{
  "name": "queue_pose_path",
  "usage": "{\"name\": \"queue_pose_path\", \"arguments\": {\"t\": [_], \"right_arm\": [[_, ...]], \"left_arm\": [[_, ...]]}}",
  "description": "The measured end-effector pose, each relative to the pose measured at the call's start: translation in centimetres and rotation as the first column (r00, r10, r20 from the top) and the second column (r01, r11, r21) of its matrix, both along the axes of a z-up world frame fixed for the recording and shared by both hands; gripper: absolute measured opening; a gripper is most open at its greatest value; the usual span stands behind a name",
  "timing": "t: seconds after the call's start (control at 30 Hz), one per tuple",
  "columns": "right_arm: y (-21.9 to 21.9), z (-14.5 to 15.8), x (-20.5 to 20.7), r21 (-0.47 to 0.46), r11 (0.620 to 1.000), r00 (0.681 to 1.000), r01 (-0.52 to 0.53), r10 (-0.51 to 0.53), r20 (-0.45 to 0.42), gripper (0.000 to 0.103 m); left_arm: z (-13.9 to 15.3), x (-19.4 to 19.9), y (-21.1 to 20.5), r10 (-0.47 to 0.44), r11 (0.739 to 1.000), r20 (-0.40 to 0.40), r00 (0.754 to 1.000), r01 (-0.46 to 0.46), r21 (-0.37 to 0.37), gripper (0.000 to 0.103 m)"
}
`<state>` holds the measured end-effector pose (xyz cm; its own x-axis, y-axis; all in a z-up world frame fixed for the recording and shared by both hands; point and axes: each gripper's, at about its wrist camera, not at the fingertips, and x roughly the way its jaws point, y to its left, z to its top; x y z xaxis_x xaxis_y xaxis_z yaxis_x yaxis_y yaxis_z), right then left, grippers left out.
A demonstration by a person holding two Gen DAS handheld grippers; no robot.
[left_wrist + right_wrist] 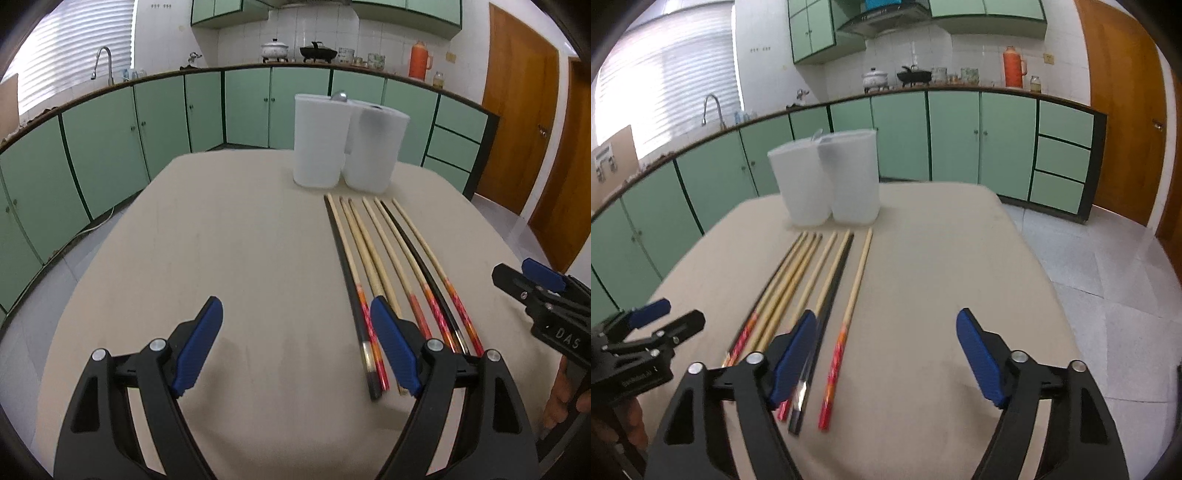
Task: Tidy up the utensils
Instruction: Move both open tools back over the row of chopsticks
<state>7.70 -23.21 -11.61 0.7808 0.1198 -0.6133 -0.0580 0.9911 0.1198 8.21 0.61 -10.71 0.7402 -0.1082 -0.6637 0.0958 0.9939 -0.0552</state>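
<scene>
Several chopsticks (384, 254) lie side by side on the beige table (229, 258), pale ones with red ends and two black ones; they also show in the right wrist view (812, 284). Two white containers (347, 142) stand behind their tips, also seen from the right wrist (827, 181); a metal spoon end (339, 96) sticks out of one. My left gripper (295, 347) is open and empty, just left of the chopsticks' red ends. My right gripper (886, 358) is open and empty, just right of them; it shows in the left wrist view (532, 280).
The table (942, 258) has rounded edges. Green kitchen cabinets (110, 147) run behind and to the left, with a sink tap (105, 62) and pots on the counter. A wooden door (517, 122) is at the right. The left gripper shows at the left (661, 321).
</scene>
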Motion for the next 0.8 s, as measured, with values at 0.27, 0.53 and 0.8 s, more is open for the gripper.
{"name": "queue_pose_path", "arguments": {"t": [0.27,0.53,0.8], "right_arm": [[1.2,-1.4,-0.5,-0.002,0.998,0.993,-0.066,0.065,-0.099,0.041],[2.5,-2.2,-1.1,-0.019,0.995,0.986,-0.101,0.097,-0.138,0.038],[2.6,-2.3,-1.0,-0.02,0.995,0.984,-0.101,0.097,-0.152,0.038]], "left_arm": [[-1.2,-0.4,-0.9,-0.024,1.0,-0.066,0.998,0.024,0.006,0.075],[-1.7,0.0,-1.3,-0.039,0.999,-0.108,0.993,0.037,-0.015,0.069],[-2.1,0.7,-2.3,-0.042,0.999,-0.138,0.99,0.044,0.007,0.066]]}}
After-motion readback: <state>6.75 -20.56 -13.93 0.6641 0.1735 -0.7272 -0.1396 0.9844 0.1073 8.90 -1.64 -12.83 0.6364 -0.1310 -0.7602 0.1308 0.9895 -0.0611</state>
